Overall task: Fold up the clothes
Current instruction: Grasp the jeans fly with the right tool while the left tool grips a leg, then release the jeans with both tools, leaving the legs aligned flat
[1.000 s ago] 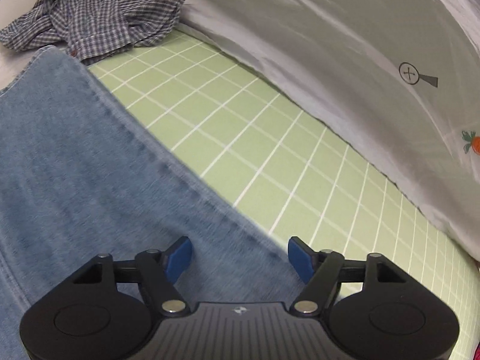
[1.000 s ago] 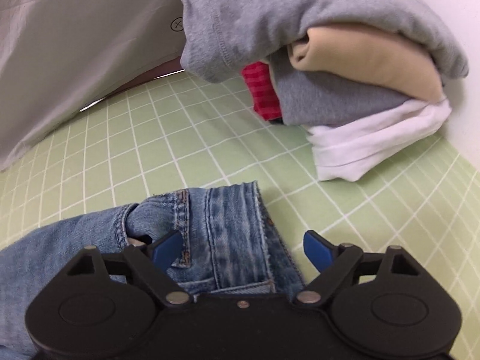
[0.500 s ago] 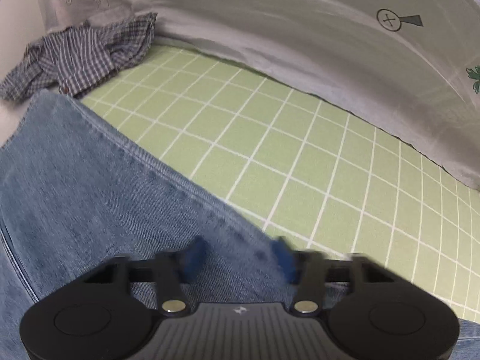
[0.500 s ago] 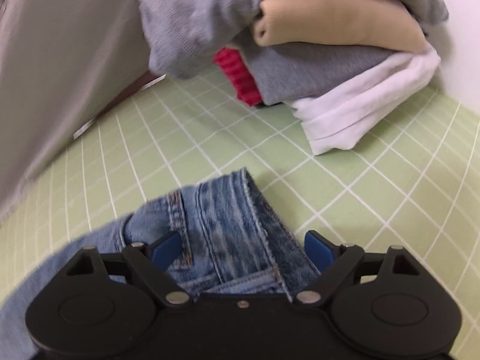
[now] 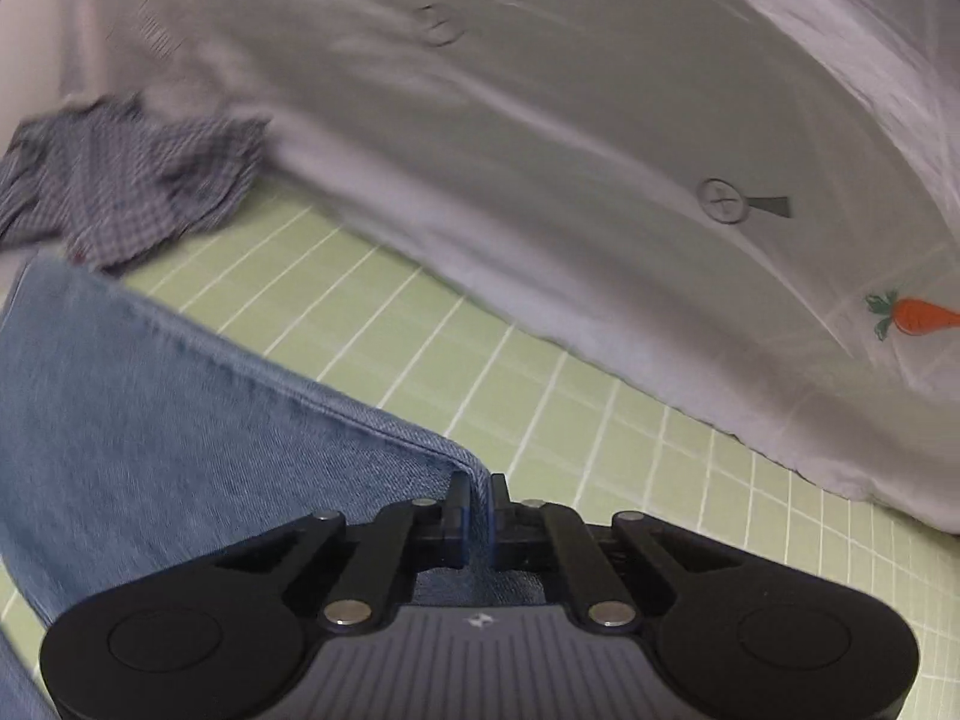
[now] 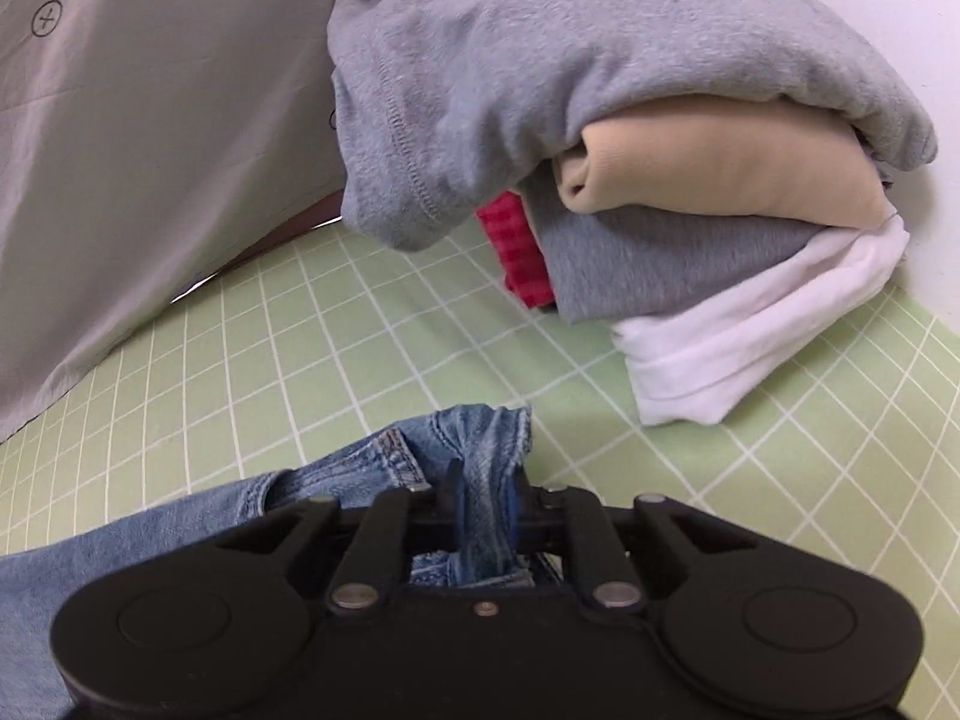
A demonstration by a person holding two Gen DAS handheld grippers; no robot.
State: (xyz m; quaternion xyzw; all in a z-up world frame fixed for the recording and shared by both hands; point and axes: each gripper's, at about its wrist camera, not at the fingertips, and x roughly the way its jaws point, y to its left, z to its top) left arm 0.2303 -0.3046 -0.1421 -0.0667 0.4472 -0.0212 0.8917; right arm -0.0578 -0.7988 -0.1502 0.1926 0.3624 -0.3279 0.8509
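Jeans (image 5: pixel 150 450) edge, seemingly waistband too, between both grippers' pads.

- No words or numbers are readable.
- Pale grey printed sheet (image 5: pixel 600 180), beyond the gripper: circled-cross marks (image 5: pixel 725 201) and an orange carrot picture (image 5: pixel 915 315).

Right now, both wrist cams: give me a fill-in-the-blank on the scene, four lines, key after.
1. Both grippers are shut on the blue ____.
2. The left gripper pinches a fold at the garment's ____.
3. The bottom item of the folded stack beyond the right gripper is ____ in colour.
4. The pale sheet carries an orange ____ print.

Missing words: jeans; edge; white; carrot
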